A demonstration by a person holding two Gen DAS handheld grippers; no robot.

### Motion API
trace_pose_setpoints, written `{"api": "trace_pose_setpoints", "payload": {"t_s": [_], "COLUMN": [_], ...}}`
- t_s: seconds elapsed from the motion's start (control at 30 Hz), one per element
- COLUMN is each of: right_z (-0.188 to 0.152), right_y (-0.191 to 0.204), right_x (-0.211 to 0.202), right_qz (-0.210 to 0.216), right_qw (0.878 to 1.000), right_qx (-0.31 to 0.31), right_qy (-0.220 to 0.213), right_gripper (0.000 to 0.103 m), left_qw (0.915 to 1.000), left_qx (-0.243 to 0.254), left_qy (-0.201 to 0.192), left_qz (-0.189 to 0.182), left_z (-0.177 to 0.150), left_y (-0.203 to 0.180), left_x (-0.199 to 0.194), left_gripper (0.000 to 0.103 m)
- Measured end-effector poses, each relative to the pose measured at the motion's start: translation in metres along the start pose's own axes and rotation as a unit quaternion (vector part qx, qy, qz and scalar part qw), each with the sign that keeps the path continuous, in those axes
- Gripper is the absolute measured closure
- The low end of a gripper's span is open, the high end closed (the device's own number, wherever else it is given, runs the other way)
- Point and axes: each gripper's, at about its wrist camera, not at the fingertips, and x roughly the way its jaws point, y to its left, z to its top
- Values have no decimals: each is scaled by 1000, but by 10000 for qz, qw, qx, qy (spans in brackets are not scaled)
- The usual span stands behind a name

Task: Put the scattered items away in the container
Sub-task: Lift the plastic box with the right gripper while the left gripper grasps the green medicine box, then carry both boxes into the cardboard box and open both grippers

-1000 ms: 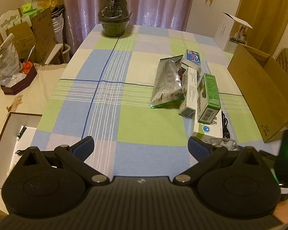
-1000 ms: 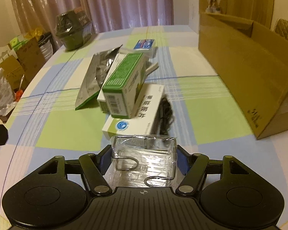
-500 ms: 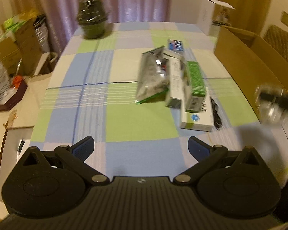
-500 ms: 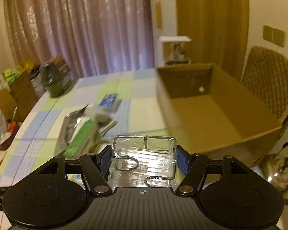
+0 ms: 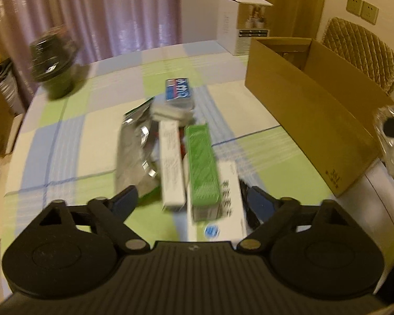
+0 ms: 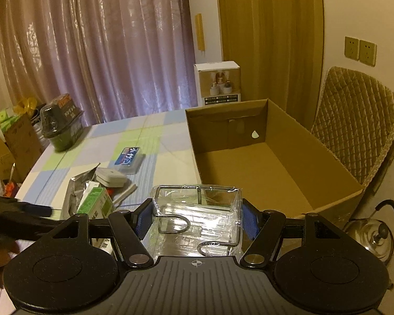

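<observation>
Your right tongs [image 6: 197, 219] clamp a clear wrapped pack [image 6: 198, 218] before the cardboard box [image 6: 275, 157], its bare inside visible only here. Left tongs [image 5: 194, 203], closing, nothing gripped, straddle the green carton [image 5: 201, 168] and white boxes [image 5: 172, 168] piled on the surface [image 5: 78, 136].

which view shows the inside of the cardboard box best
The right wrist view: it looks down into the cardboard box, showing its bare floor and inner walls. The left wrist view shows mainly its outer side wall and only a sliver inside.
</observation>
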Motion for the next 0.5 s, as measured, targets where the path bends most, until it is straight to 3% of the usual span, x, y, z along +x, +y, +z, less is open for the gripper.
{"api": "trace_pose_setpoints", "payload": {"t_s": [0.13, 0.2, 0.33, 0.5], "right_z": [0, 0, -1, -1], "right_y": [-1, -1, -5, -8], "right_x": [4, 7, 12, 10], "right_qz": [57, 78, 101, 113], "right_qw": [10000, 10000, 9999, 9999], "right_qx": [40, 25, 70, 108], "right_qy": [-25, -35, 3, -10], "right_gripper": [33, 33, 33, 33], "left_qw": [9995, 9988, 9978, 9974], "left_qx": [60, 125, 212, 225], "left_qy": [323, 464, 635, 661], "left_qz": [-34, -5, -12, -190], "left_z": [12, 13, 12, 14], "left_y": [-3, -3, -3, -3], "left_x": [33, 44, 55, 47], "left_gripper": [38, 54, 75, 78]}}
